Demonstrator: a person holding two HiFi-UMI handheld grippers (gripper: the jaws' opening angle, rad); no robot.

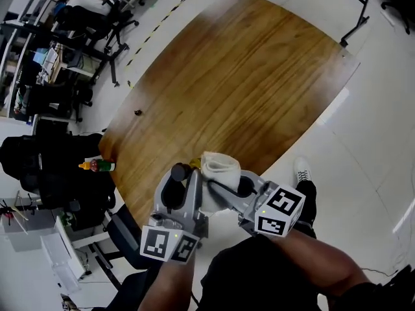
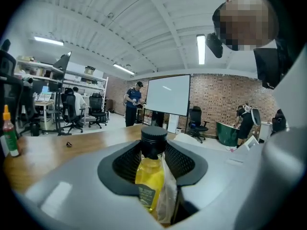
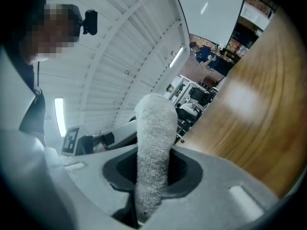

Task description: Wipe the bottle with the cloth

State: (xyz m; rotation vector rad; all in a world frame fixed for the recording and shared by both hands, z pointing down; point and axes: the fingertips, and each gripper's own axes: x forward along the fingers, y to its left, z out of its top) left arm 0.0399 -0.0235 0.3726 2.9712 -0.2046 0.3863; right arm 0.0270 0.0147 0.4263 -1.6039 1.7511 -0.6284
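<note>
Bottle point(image 2: 148, 174) sits clamped in my left claw point(image 2: 154, 159), I reckon, so my right claw point(image 3: 152, 169), pinching the white cloth point(image 3: 153, 128), can rub it.

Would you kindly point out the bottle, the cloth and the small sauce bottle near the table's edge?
bottle point(image 2: 153, 139), left gripper view, on its black cap.
cloth point(image 3: 154, 138), right gripper view, on its raised middle.
sauce bottle point(image 1: 96, 166), head view, on its middle.

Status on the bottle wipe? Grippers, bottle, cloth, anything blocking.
Left gripper shut on bottle, black cap on. Right gripper shut on cloth, close beside the bottle; contact unclear. Nothing between them.
</note>
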